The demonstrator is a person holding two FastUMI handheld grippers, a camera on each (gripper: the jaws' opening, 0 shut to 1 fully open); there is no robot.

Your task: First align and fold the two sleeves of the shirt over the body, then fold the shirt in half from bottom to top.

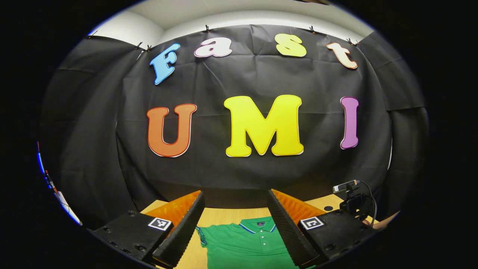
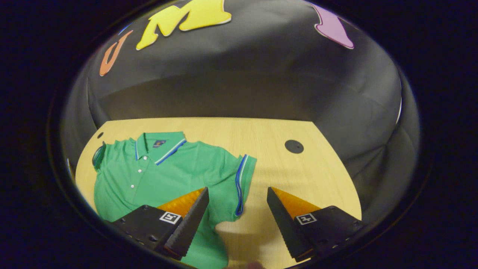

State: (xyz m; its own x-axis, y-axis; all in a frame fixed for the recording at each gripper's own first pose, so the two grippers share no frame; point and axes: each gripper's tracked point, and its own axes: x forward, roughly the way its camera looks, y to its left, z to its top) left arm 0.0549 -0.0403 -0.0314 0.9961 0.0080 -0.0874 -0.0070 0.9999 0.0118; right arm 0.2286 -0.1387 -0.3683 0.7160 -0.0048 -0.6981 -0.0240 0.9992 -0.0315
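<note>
A green polo shirt with blue-and-white trim lies flat on the wooden table, collar toward the far wall. Its right-hand sleeve is spread out to the side. My right gripper hovers open above that sleeve's cuff, with nothing between its fingers. In the left gripper view the shirt lies below and ahead, collar and button placket visible. My left gripper is held level above the table, open and empty, facing the wall.
A small camera on a stand with a cable sits at the table's right rear in the left gripper view. A round black hole marks the tabletop to the right of the shirt. Black cloth walls enclose the table.
</note>
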